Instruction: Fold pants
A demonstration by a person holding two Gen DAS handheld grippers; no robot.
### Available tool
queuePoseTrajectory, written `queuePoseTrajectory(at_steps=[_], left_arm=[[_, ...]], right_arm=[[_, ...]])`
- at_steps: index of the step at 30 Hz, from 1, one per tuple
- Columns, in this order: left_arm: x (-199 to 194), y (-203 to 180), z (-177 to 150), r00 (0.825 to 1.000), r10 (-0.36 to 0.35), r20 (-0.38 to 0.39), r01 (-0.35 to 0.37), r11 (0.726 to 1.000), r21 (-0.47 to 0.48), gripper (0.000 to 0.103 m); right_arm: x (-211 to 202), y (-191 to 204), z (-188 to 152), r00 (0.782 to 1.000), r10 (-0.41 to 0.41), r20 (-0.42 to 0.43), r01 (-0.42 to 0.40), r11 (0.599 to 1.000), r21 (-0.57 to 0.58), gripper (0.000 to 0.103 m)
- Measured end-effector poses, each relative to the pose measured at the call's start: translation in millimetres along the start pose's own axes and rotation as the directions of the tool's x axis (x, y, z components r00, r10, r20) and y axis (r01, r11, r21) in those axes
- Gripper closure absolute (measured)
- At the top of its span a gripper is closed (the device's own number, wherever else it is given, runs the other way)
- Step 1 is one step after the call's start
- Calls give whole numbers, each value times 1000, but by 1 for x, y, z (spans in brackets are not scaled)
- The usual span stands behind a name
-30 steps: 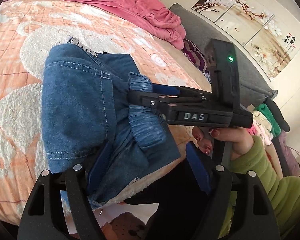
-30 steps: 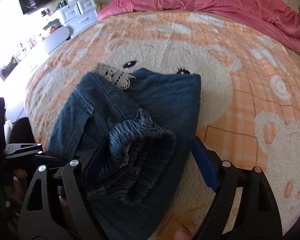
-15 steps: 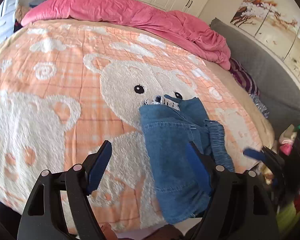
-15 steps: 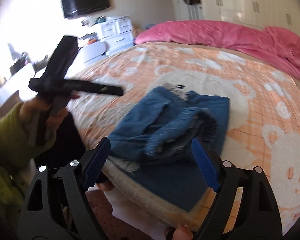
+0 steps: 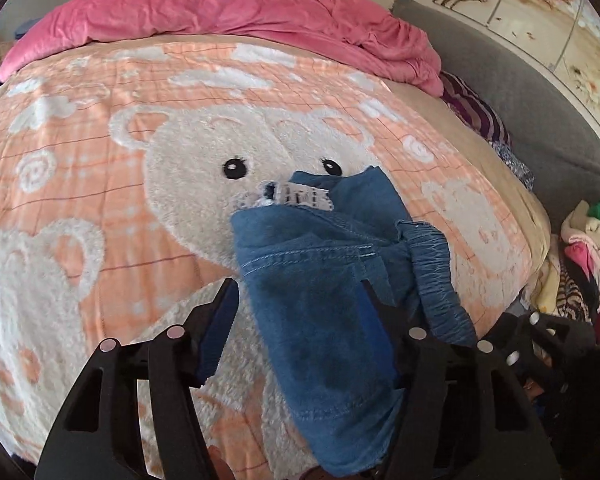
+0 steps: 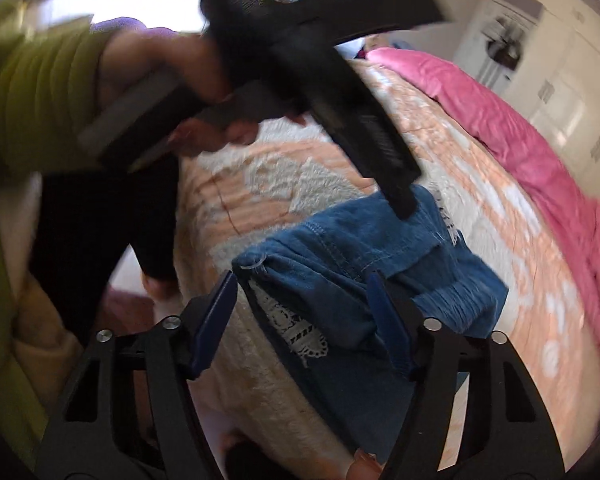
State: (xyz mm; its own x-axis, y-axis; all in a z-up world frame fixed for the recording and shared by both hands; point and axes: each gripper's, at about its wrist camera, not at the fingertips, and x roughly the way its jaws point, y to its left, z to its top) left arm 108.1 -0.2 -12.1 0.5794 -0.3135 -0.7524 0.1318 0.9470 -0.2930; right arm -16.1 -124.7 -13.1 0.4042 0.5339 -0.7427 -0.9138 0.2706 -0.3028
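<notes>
Fingers of the left gripper (image 5: 296, 320) stand wide apart and hold nothing; the right gripper (image 6: 300, 320) is likewise spread and empty. Both hover just above the folded denim pants (image 5: 332, 288), which lie in a compact bundle near the edge of the bear-print blanket (image 5: 100, 152), elastic waistband and a strip of white lace showing. The folding looks essentially done, with a slightly lumpy bundle. Any next move would be a light press to flatten it, or simply a retreat.
</notes>
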Motion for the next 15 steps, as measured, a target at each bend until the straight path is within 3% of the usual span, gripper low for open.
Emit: queuePoseTrajectory(at_steps=[3,7,11,15], left_arm=[[15,-2,4,1000,14,-26,-14,1000,12,52],[32,1,8,998,39,-47,-38,999,8,52],[40,4,11,998,41,-51,-41,999,-4,51],[42,5,11,998,39,-40,-39,999,-4,51]], right_arm=[[12,3,1,1000,1,-28,-2,999,-37,50],[20,-4,-2,998,45,-33,-45,999,-11,85],[4,-21,-9,988,148,37,-151,981,121,97],[-5,-22,-20,982,180,58,-187,967,173,99]])
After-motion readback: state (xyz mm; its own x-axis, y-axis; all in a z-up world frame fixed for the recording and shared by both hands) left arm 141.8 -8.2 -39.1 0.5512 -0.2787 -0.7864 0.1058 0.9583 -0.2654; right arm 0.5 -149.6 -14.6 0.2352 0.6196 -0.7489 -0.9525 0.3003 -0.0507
